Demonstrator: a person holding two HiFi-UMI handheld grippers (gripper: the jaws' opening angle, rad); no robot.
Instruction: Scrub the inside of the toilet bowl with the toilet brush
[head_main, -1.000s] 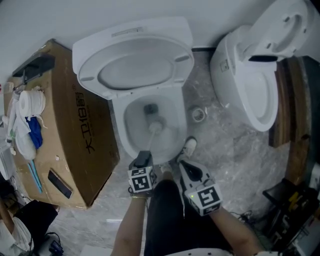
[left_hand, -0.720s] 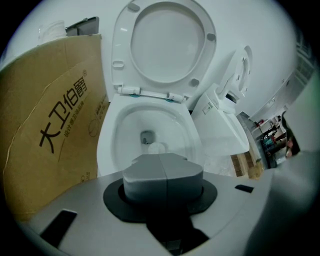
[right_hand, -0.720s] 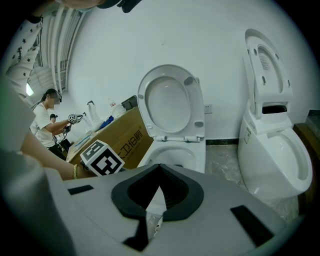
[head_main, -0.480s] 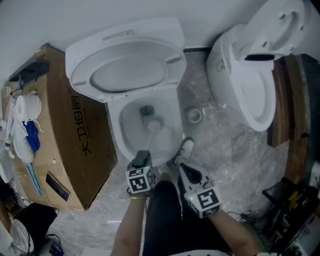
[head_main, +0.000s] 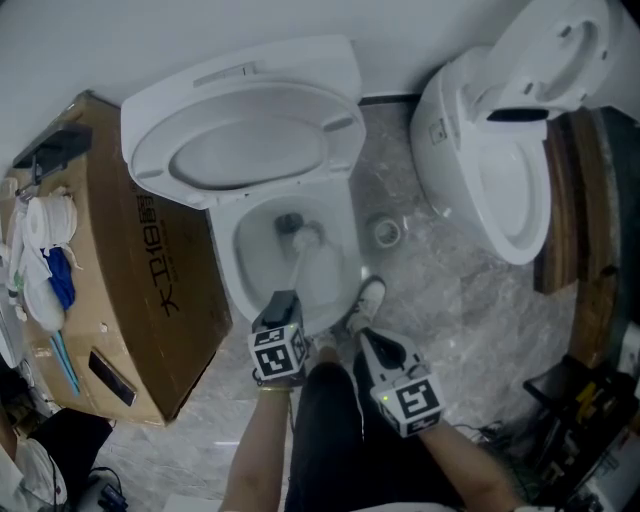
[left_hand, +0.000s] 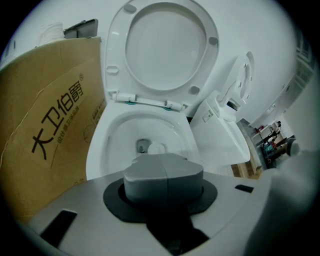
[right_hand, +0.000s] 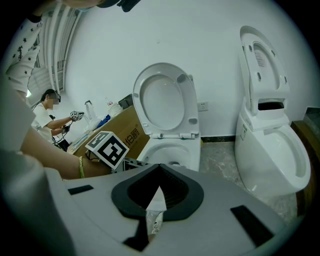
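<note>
The white toilet bowl (head_main: 250, 285) stands open with its seat and lid (head_main: 240, 150) raised against the wall. The toilet brush's white head (head_main: 306, 238) is down in the bowl beside the drain hole (head_main: 288, 222). Its handle runs back to my left gripper (head_main: 285, 302), which is shut on the grey handle end (left_hand: 163, 176) over the bowl's near rim. In the left gripper view the brush head (left_hand: 156, 148) shows next to the drain. My right gripper (head_main: 373, 341) hangs to the right of the bowl, above the floor, shut with nothing in it (right_hand: 156, 197).
A big cardboard box (head_main: 140, 300) stands tight against the toilet's left side, with paper rolls and blue items (head_main: 48, 250) on top. A second white toilet (head_main: 500, 170) stands at the right. A round floor fitting (head_main: 386, 232) and the person's shoe (head_main: 368, 298) lie between them.
The brush head has slid farther into the bowl, closer to the drain hole, and my left gripper has moved forward with it. The right gripper has stayed put.
</note>
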